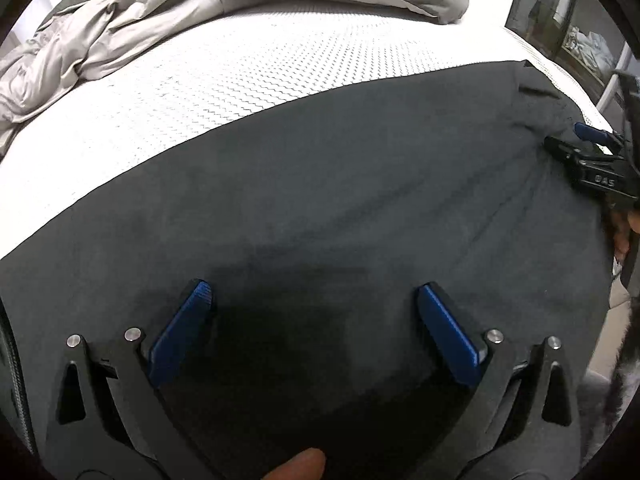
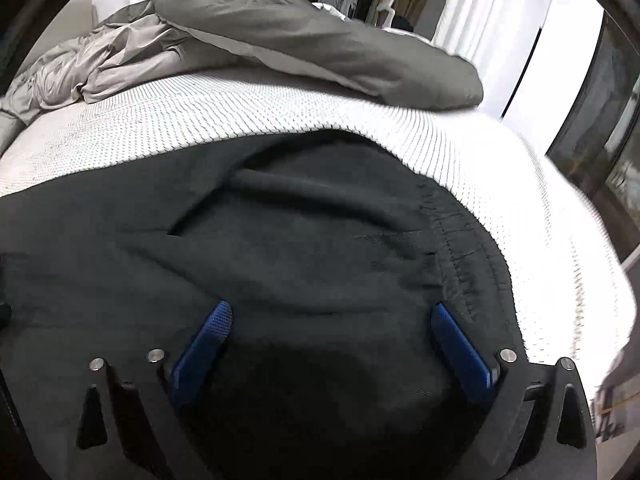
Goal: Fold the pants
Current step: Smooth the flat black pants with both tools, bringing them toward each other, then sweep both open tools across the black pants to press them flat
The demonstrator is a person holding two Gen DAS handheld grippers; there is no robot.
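Dark grey pants (image 1: 340,184) lie spread on a white textured mattress (image 1: 224,84). My left gripper (image 1: 314,292) is open, its blue pads just above the smooth flat cloth. My right gripper (image 2: 332,312) is open over the wrinkled waistband end of the pants (image 2: 320,240), with the stitched waistband (image 2: 464,248) to its right. The right gripper also shows in the left wrist view (image 1: 568,138) at the far right edge of the pants, its fingers apart.
A crumpled grey duvet (image 1: 96,40) and a grey pillow (image 2: 320,36) lie at the back of the mattress (image 2: 200,120). The mattress edge falls off at the right, with a window and curtains (image 2: 500,20) beyond.
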